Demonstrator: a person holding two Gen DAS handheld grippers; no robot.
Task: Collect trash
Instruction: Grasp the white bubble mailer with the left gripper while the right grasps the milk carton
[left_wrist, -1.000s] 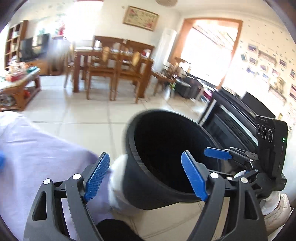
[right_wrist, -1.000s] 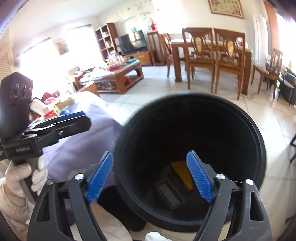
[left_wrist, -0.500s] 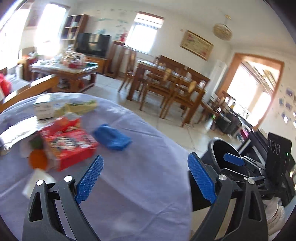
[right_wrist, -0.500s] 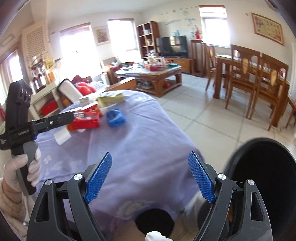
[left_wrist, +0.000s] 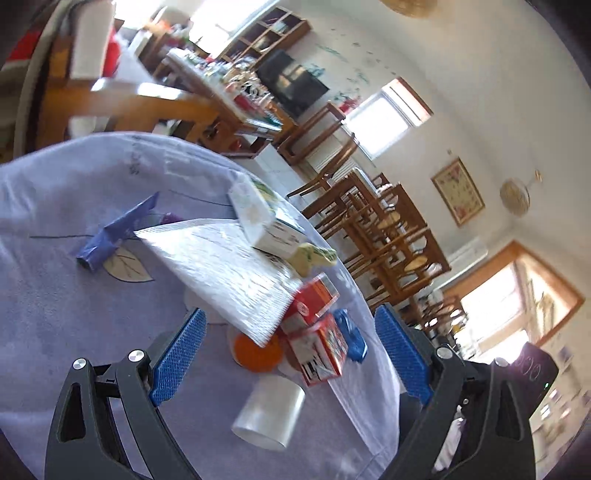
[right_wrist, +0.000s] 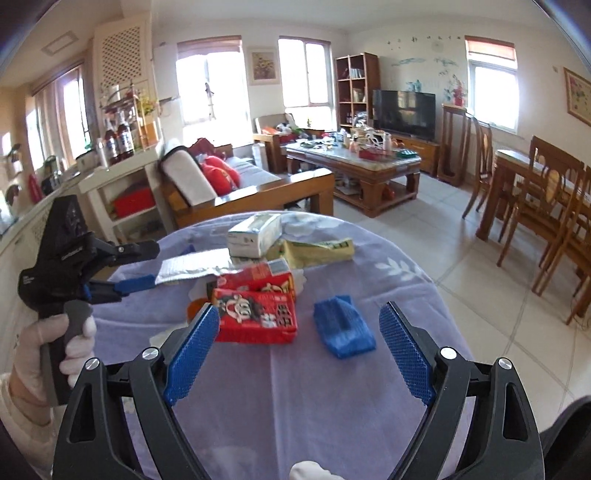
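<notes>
Both grippers carry nothing: right gripper (right_wrist: 297, 349) jaws opening, left gripper (left_wrist: 290, 356) wide. Nearest the table's (right_wrist: 258, 398) near edge lie the blue wad (right_wrist: 343, 326) and red carton (right_wrist: 255, 314), with boxes behind. The loose pile could topple if nudged.

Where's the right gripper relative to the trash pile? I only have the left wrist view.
Observer: The right gripper is over the near side of the purple tablecloth, pointing at the pile. The blue wrapper lies just ahead of it.
Operator: Jaws holding anything?
Observer: No. They are opening and nothing is between the pads. The red box is ahead of the left pad, untouched.
Operator: Bin in reach?
Observer: A black bin rim shows at the lower right edge of the right wrist view, beside the table.
</notes>
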